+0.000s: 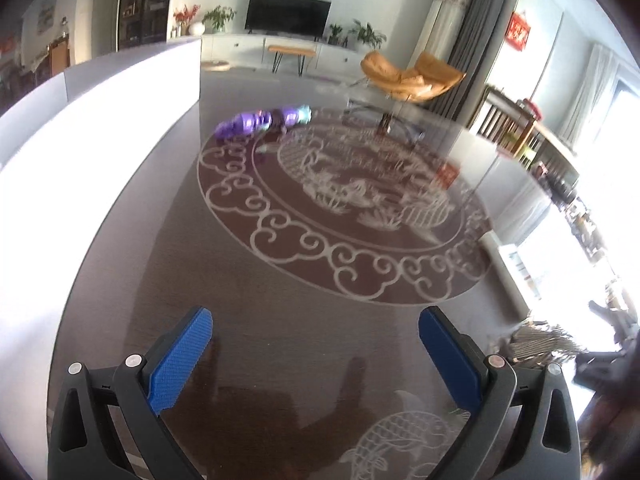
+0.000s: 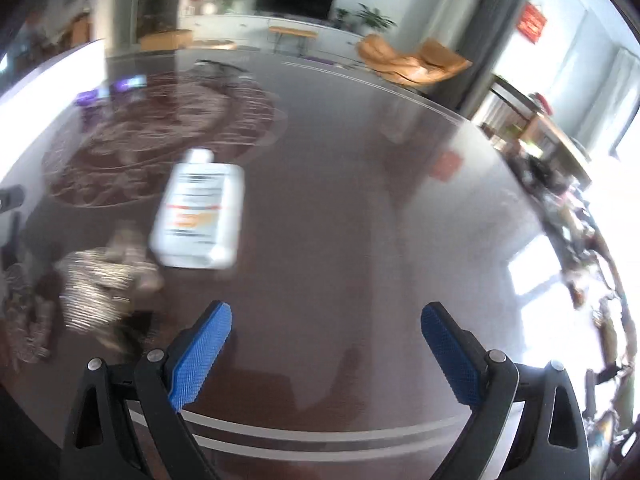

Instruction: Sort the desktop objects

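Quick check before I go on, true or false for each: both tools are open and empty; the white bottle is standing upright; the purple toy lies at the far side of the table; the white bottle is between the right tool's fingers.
1. Both the left tool and the right tool are open and hold nothing. True.
2. The white rectangular plastic bottle with the orange-striped label stands upright. False: it lies flat on the dark glossy round table, cap pointing away from the camera.
3. The purple and teal plastic toy lies at the far side of the table, beyond the white etched pattern. True.
4. The bottle sits between the right tool's fingers. False: it lies ahead and to the left, apart from them.
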`<state>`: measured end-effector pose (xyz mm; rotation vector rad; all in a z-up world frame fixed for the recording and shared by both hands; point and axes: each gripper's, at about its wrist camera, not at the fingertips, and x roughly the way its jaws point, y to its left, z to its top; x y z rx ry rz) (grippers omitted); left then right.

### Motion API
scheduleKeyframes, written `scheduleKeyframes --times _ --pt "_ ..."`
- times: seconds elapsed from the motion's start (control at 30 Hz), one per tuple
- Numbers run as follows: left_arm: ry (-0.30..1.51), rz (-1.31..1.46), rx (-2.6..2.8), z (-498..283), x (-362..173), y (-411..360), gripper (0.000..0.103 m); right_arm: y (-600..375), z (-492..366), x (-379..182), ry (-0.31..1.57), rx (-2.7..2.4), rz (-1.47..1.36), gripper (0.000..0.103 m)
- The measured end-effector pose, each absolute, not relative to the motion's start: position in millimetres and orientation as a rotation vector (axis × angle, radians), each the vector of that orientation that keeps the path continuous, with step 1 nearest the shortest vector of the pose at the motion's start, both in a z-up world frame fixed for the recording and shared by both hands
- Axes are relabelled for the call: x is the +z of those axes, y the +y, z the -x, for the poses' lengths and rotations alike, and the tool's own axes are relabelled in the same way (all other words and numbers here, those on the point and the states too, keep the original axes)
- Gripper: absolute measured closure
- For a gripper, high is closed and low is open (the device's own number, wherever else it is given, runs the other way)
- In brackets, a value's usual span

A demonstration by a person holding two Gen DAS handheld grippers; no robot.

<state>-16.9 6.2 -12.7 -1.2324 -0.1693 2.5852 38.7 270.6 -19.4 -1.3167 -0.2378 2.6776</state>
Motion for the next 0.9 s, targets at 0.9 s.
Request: scheduleKeyframes --times 0.9 --pt "0.158 1.230 2.374 29 -35 78 0.000 275 11 -30 -0.127 2.872 1.557 0.007"
